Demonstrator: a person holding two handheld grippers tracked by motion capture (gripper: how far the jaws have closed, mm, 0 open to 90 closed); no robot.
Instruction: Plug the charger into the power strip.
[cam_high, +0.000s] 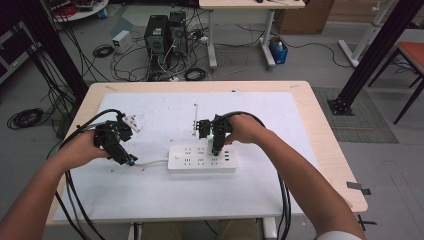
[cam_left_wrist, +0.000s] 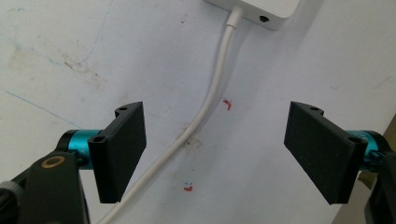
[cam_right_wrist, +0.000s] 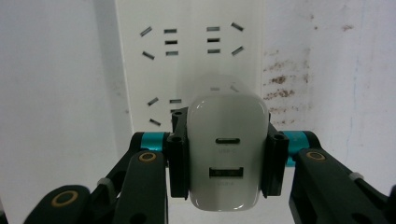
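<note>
Right gripper view reveals charger (cam_right_wrist: 227, 154) USB ports.

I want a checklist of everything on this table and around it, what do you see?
Surface: white sheet over a light wooden table, stained and pen-marked.
Job's things: white rectangular power strip lying flat; white plastic USB charger block held just above it.
Clutter: small white plug by the left hand.
Grippers: right tool shut on the charger; left tool open, astride the cord without touching it.
Cables: strip's white cord; black tool cables.
Surroundings: black computer towers, floor wiring.
</note>
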